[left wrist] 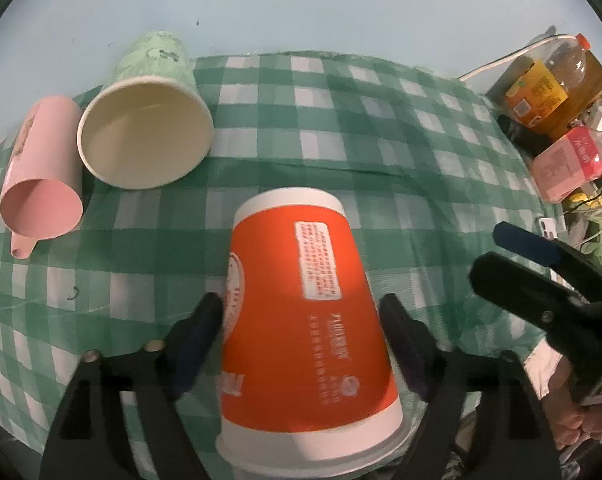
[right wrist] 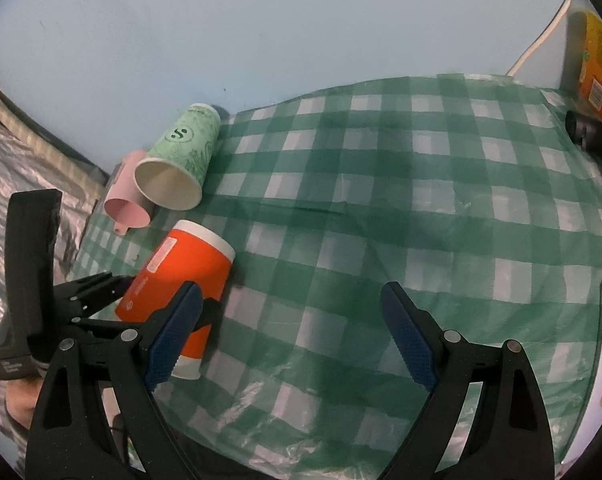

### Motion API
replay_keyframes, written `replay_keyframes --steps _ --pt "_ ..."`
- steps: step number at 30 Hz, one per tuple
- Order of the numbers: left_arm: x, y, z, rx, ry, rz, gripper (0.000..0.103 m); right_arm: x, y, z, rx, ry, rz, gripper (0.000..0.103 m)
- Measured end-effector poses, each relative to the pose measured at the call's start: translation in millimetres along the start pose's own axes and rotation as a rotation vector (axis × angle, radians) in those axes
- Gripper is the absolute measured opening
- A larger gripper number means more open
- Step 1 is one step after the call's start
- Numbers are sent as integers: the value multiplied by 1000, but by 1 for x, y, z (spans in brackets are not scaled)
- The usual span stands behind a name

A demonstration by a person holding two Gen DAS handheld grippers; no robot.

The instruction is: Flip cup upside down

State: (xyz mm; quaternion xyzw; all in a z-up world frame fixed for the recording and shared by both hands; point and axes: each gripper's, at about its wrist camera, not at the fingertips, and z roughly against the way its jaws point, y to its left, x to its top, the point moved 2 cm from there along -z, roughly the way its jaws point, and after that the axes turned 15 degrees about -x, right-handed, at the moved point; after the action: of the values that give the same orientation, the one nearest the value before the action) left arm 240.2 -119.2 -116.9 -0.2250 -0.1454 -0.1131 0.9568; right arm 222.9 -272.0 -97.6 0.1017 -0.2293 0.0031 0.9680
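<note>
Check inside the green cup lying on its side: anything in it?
The green cup shows its open mouth to the left wrist camera: a bare cream wall, with nothing visible inside. The far bottom is dim, so a small item there can't be ruled out. The pink cup beside it also looks empty.

Orange paper cup (left wrist: 301,312) with white bands, tilted, base toward the checked cloth

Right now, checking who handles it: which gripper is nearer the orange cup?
Left. The left gripper straddles the orange cup; the right gripper hangs open beside it, apart.
</note>
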Motion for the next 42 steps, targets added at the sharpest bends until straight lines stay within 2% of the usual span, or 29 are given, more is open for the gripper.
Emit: replay_keyframes --steps 5,11,20,23,28,33,40,42 --pt "1 -1 22 -30 -28 10 86 4 2 2 8 -1 -12 90" --pt "-4 2 67 -57 -100 4 90 18 10 9 44 9 -38 90" --pt "-19 42 110 18 -181 42 91 33 57 -1 92 137 -15 90" --pt "-22 59 113 64 -201 63 91 33 70 -10 91 179 -36 90" --pt "-27 87 111 86 -215 106 91 31 97 -37 62 259 -41 90" --pt "-37 107 104 102 -240 147 91 29 106 -59 13 327 -38 90" --pt "-44 116 92 99 -243 152 91 32 113 -74 -30 364 -27 90" --pt "-45 117 91 93 -243 157 91 31 116 -76 -30 365 -10 84"
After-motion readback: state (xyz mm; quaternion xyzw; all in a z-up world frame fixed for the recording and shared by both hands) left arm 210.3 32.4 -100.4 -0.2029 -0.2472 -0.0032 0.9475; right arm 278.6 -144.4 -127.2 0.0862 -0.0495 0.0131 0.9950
